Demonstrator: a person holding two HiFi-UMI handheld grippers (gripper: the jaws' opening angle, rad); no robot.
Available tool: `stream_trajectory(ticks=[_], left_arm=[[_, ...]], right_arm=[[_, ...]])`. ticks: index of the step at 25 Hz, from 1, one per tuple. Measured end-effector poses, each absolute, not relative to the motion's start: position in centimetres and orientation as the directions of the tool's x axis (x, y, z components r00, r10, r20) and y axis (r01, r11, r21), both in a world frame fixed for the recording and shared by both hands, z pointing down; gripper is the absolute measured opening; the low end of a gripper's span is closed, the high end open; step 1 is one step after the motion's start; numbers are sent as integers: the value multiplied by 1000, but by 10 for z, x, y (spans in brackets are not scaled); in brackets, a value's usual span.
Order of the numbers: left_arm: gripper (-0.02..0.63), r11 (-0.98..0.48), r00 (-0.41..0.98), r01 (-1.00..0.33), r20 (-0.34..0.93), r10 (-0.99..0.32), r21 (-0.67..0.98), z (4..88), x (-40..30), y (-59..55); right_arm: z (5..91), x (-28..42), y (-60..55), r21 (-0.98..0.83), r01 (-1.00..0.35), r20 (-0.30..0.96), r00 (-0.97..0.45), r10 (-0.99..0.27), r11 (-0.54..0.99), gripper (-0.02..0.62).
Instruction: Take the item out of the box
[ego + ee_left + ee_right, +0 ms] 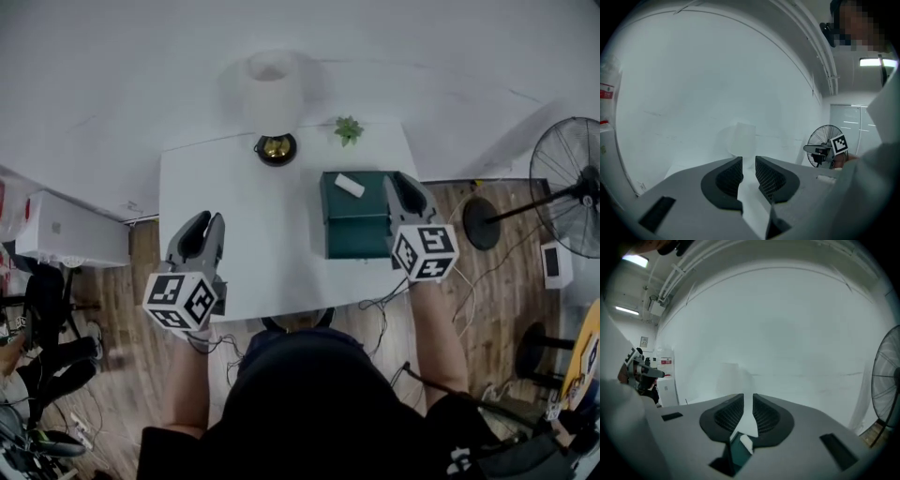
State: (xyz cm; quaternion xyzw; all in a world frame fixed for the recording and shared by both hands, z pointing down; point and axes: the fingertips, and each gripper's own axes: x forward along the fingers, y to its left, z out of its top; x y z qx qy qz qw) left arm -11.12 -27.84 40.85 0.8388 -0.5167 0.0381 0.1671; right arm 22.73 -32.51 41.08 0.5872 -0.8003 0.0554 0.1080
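You are wearing a black short-sleeved top (309,394) with white print (459,459). Your left gripper (208,219) and right gripper (405,178) are showing grey shells, black ribbed pads (727,174) and black-marked white cubes (181,300).

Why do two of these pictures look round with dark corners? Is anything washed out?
Left gripper view and right gripper view: wide-angle lenses curve the wall lines and darken the corners; the white lamp nearly melts into the pale wall. Head view: sharper, evenly lit, with a soft shadow around the lamp.
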Motion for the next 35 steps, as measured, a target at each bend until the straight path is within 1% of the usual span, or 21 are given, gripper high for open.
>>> stream_trajectory(ticks=[5, 7, 10, 17, 35], left_arm=[[84, -467, 505, -856, 163, -848, 220, 375, -88, -293], [84, -487, 524, -841, 133, -841, 234, 363, -80, -294], [84, -516, 549, -822, 91, -831, 241, 344, -67, -295], [84, -554, 562, -820, 24, -827, 145, 306, -48, -302], [84, -547, 556, -826, 35, -831, 137, 309, -52, -300]], right_arm=[[334, 228, -301, 101, -963, 32, -249, -968, 251, 29], [317, 230, -291, 111, -966, -17, -235, -972, 232, 16], [303, 233, -280, 124, -970, -58, -217, -974, 209, 12], [285, 236, -274, 145, -968, -95, -220, -971, 205, 9], [280, 237, -273, 142, -970, -104, -213, -972, 197, 8]])
